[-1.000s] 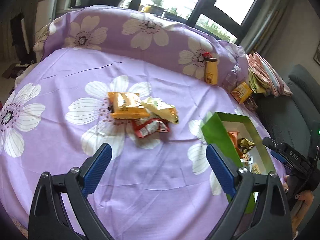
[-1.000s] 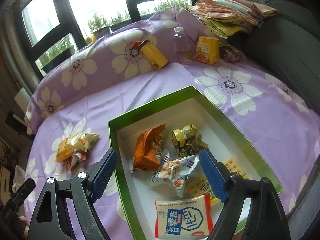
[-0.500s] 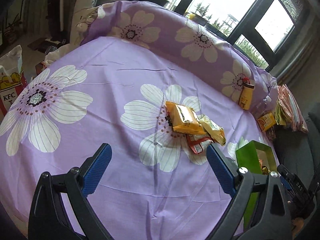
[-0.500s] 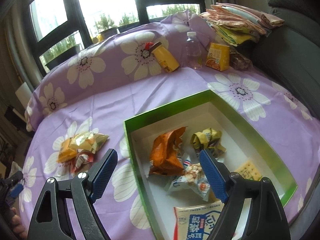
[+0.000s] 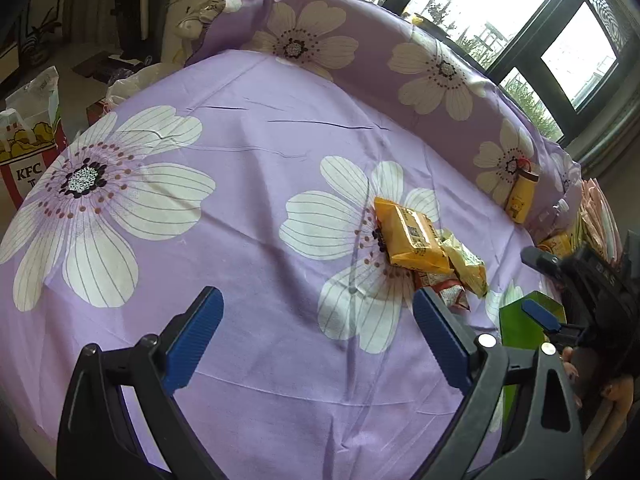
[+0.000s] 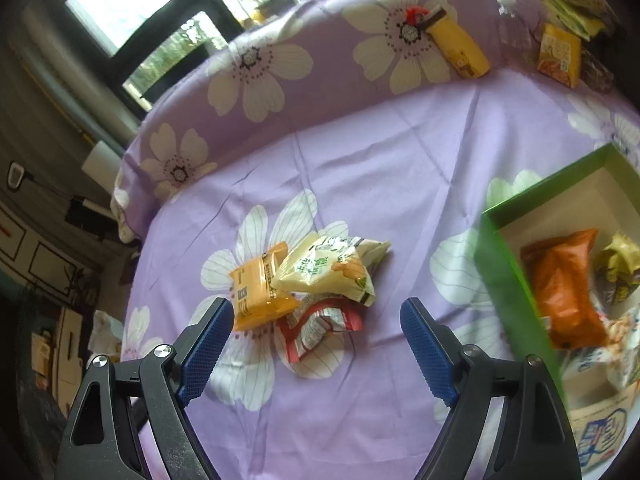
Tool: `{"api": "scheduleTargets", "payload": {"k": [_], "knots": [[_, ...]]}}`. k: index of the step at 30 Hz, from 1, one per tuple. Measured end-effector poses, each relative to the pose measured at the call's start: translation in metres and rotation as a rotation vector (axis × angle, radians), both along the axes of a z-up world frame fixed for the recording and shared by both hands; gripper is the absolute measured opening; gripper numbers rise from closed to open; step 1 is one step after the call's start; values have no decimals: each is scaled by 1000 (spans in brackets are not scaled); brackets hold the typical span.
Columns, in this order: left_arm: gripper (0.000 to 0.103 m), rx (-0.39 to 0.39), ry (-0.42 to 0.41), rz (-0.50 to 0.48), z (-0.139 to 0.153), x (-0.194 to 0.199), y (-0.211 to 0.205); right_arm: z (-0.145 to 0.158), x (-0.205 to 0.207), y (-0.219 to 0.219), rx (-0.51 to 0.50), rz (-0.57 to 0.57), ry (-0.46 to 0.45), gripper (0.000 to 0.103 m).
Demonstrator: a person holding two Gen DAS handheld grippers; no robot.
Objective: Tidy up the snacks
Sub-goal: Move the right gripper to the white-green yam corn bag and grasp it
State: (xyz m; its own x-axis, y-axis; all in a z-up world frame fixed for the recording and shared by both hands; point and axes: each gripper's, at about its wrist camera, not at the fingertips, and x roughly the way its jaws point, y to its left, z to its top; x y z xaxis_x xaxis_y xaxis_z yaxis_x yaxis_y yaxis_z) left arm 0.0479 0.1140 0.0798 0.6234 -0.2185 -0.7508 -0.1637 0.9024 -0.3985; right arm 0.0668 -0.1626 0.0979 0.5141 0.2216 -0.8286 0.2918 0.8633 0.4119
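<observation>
Your left claw (image 5: 316, 332) hangs wide open over the purple flowered sheet (image 5: 248, 208), nothing between its blue pads. Left of the green box (image 6: 508, 280), three loose snacks lie in a touching pile: an orange packet (image 6: 258, 286), a pale yellow bag (image 6: 326, 270) overlapping it, and a red wrapper (image 6: 318, 326) beneath. Your right claw (image 6: 316, 340) is opening above that pile, gripping nothing. Inside the box lies an orange bag (image 6: 564, 288).
</observation>
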Motion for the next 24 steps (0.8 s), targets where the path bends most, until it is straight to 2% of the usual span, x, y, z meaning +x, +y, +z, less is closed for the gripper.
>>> {"api": "scheduleTargets", "payload": {"k": [1, 5, 9, 12, 13, 15, 17, 20, 21, 22, 24], "knots": [[96, 5, 0, 9, 0, 0, 2, -7, 9, 1, 1, -40, 21, 86], [96, 8, 9, 14, -2, 4, 6, -30, 48, 17, -181, -70, 79, 86], [96, -4, 15, -28, -2, 7, 2, -60, 75, 19, -140, -55, 169, 86], [96, 6, 24, -36, -3, 7, -1, -66, 83, 30, -263, -16, 158, 86], [96, 12, 26, -38, -4, 8, -1, -70, 84, 31, -277, -16, 166, 86], [96, 24, 31, -41, -5, 10, -1, -75, 84, 28, -250, -33, 189, 86], [96, 32, 38, -31, -6, 12, 1, -75, 82, 24, -237, -38, 161, 85], [96, 37, 48, -28, -8, 12, 0, -79, 81, 31, -294, 18, 154, 78], [96, 38, 51, -32, -8, 12, -1, -80, 81, 33, -304, 37, 151, 69], [96, 41, 54, -38, -8, 13, -2, -79, 77, 32, -305, 43, 145, 62], [96, 46, 54, -43, -8, 12, -3, -76, 71, 27, -256, 46, 138, 58]]}}
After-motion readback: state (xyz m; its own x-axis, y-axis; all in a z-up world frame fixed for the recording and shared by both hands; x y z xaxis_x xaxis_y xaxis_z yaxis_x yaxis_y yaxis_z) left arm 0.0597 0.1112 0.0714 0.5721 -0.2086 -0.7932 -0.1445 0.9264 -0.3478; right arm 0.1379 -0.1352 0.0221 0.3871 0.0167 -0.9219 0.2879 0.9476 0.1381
